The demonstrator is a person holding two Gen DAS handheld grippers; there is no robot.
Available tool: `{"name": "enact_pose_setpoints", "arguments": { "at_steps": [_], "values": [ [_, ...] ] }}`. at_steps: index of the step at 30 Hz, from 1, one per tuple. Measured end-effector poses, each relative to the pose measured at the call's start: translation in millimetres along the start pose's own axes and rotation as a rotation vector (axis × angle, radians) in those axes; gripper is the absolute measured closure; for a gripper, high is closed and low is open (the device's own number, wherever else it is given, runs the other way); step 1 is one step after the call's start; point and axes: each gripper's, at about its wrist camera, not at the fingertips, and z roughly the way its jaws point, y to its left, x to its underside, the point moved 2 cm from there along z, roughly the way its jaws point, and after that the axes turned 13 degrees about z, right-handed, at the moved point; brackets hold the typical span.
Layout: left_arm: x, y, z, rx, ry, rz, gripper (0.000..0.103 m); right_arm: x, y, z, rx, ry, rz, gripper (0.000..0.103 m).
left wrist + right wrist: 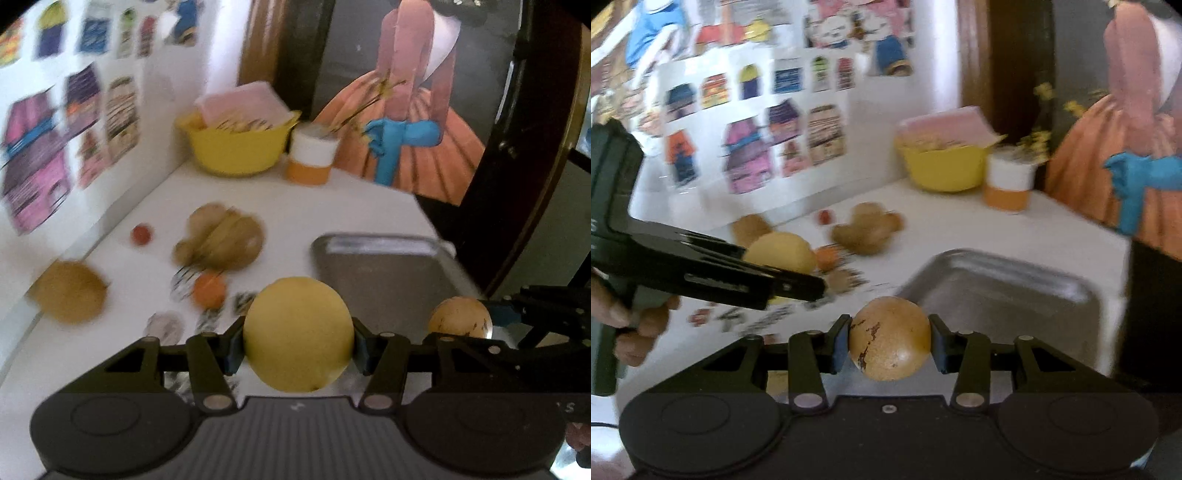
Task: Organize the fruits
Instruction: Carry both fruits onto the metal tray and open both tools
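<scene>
Both claws loaded rn: left gripper [297,345] clamped on a yellow round fruit [297,332], right gripper [889,341] pinching a brown speckled fruit [889,338]. Both held w/ the metal tray [1015,291] just ahead, prob the drop spot.

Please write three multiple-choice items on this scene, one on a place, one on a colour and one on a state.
1. Where does the yellow bowl stand?
A. at the back of the table, beside the white and orange cup
B. inside the metal tray
C. on the floor

2. What colour is the round fruit in the left gripper?
A. red
B. yellow
C. green

3. What state is the right gripper in?
A. open and empty
B. shut on a spoon
C. shut on the brown fruit

Answers: 1 A, the bowl stands by the cup near the wall; 2 B, its skin is plain yellow; 3 C, both fingers press the brown fruit's sides.
</scene>
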Motion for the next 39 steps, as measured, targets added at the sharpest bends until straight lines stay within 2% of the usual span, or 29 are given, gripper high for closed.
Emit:
{"name": "enact_pose_setpoints", "arguments": {
  "at_steps": [4, 10, 17, 28, 30, 31, 32, 35, 37, 39],
  "values": [
    [-31, -18, 28, 0.013, -0.033, 0.008, 0.043, -22, -40, 17, 0.060, -0.020, -0.016, 0.058],
    [-57, -37, 78, 0.053, -0.070, 0.039, 0.043, -38, -82, 54, 0.087, -0.007, -0.042, 0.058],
    [-51, -47, 127, 0.091, -0.002, 0.066, 0.043, -31, -109, 84, 0.094, 0.041, -0.045, 0.058],
    [-48, -43, 147, 0.102, 0.038, 0.070, 0.043, -24, -109, 98, 0.098, 0.051, -0.061, 0.056],
    [-48, -42, 149, 0.109, 0.042, 0.062, 0.042, -24, -109, 96, 0.100, 0.032, -0.060, 0.050],
    [-49, -42, 147, 0.105, 0.038, 0.057, 0.040, -25, -109, 95, 0.107, 0.023, -0.056, 0.040],
    [-50, -42, 144, 0.104, 0.024, 0.053, 0.034, -25, -109, 92, 0.111, 0.013, -0.047, 0.031],
    [-53, -40, 128, 0.096, -0.022, 0.040, 0.020, -27, -109, 76, 0.111, -0.020, -0.009, 0.024],
    [-53, -38, 115, 0.091, -0.044, 0.029, 0.018, -28, -105, 58, 0.114, -0.067, 0.020, 0.016],
    [-53, -36, 100, 0.082, -0.066, 0.013, 0.012, -28, -100, 39, 0.112, -0.113, 0.052, 0.008]
  ]
}}
